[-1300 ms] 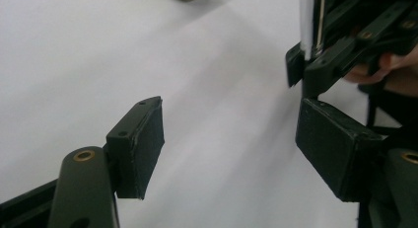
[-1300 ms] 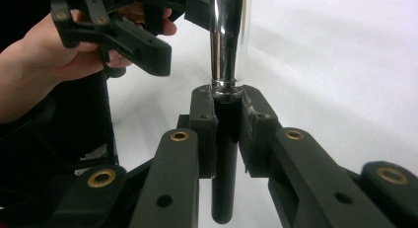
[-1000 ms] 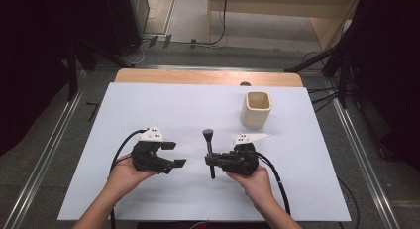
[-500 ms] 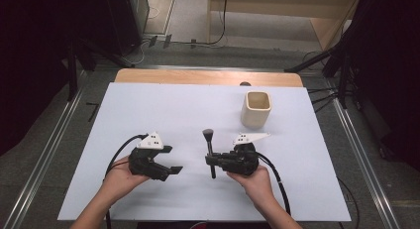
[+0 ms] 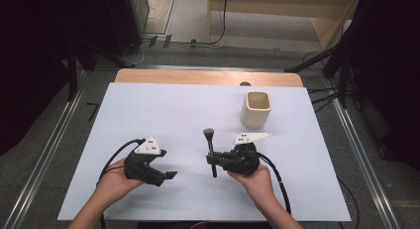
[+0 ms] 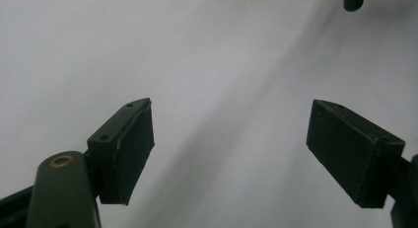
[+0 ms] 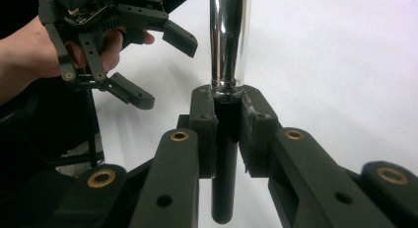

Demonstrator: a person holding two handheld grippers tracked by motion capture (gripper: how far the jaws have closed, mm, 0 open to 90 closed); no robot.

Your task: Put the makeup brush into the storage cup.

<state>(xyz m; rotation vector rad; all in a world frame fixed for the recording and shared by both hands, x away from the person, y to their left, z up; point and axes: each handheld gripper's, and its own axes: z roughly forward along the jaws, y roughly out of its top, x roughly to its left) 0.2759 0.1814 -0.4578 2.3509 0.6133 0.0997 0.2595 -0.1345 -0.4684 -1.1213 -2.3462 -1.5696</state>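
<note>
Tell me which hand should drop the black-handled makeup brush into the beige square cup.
Right. The right gripper is already shut on the black-handled makeup brush, and the beige square cup stands on its side of the table. The left gripper is open, holds nothing, and sits farther from the cup.

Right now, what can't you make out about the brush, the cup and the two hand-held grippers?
- Black-handled makeup brush: its handle end is covered by the right hand-held gripper in the high view.
- Cream square cup: its inside bottom is hidden by its own wall.
- Left hand-held gripper: its body is cut off by the bottom edge.
</note>
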